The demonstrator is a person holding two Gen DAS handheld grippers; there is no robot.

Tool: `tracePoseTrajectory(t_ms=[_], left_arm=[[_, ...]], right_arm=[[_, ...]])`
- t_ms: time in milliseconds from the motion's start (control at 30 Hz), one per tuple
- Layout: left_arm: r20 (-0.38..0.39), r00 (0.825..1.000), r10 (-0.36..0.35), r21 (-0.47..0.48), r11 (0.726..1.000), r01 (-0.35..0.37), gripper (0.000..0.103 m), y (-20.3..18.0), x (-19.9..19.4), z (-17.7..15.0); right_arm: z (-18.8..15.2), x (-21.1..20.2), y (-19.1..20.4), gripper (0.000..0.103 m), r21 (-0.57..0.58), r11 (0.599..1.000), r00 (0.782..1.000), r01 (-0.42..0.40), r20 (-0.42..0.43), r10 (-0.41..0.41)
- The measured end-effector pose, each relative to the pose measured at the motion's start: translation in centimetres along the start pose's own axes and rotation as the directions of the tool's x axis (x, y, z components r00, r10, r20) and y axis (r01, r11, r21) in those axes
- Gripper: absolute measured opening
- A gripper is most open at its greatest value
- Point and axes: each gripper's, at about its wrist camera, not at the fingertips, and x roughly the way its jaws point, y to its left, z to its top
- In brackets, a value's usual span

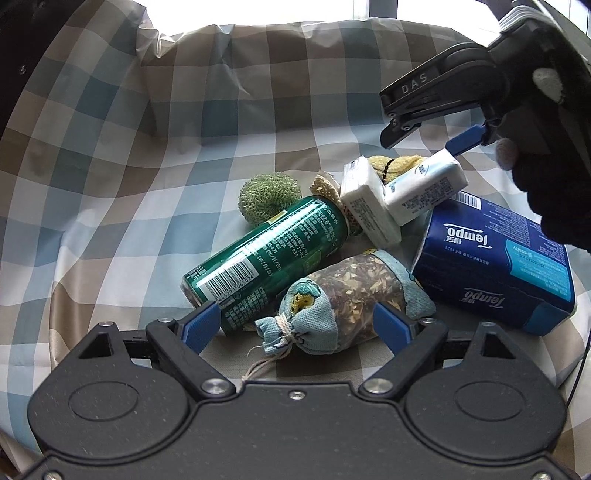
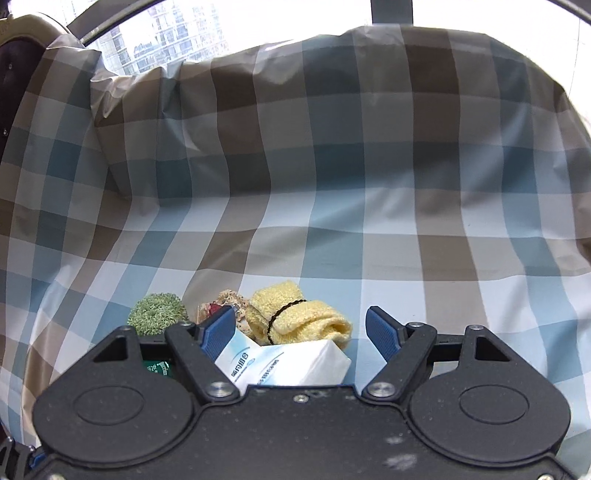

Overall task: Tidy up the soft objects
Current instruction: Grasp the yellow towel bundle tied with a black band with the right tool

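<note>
A pile lies on the checked cloth point(image 1: 147, 184). A blue fabric sachet point(image 1: 343, 302) tied with string lies between the pads of my open left gripper point(image 1: 297, 321). Beside it lie a green can point(image 1: 266, 258), a green scrubber point(image 1: 269, 197), two white tissue packs point(image 1: 421, 188), a yellow rolled towel point(image 1: 397, 164) and a blue Tempo tissue pack point(image 1: 495, 266). My right gripper point(image 2: 301, 332) is open just above a white tissue pack point(image 2: 284, 363), with the yellow towel point(image 2: 299, 317) and scrubber point(image 2: 157, 314) ahead. It also shows in the left wrist view point(image 1: 424, 138).
The checked cloth rises into a wall behind the pile point(image 2: 332, 147). A window with buildings shows beyond it point(image 2: 166, 33). A gloved hand point(image 1: 546, 147) holds the right gripper.
</note>
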Motion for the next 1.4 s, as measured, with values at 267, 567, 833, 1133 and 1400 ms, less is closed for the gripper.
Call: tracePoseTrajectory(t_ms=[267,567,833,1133,1400], left_arm=[[0.005,1.000,0.002,-0.016,1.000,-0.002,0.087,0.8,0.2,0.5],[0.003,1.000,-0.004,-0.019,1.000,0.004,0.087,0.8,0.4,0.9],[-0.001,1.000,-0.003,-0.041,0.999,0.003,0.087,1.4,0.5,1.6],[-0.008,1.000,0.021,-0.122,0.992,-0.021,0.087,3.7,0.9,4.5],[-0.026,0.998,0.056,-0.207,0.976,-0.060,0.087,5.5,2.8,7.9]], right_arm=[[0.9,3.8,0.2,0.079,0.073,0.996,0.992,-0.058,-0.108,0.066],[2.8,6.8,0.9,0.079,0.047,0.999,0.992,-0.014,-0.122,0.019],[2.7,7.7,0.0,0.084,0.040,0.999,0.997,0.016,-0.076,-0.013],[0.8,7.5,0.3,0.092,-0.013,1.000,0.999,0.009,0.041,-0.008],[0.6,7.4,-1.8,0.072,0.075,0.992,0.994,-0.097,0.054,0.093]])
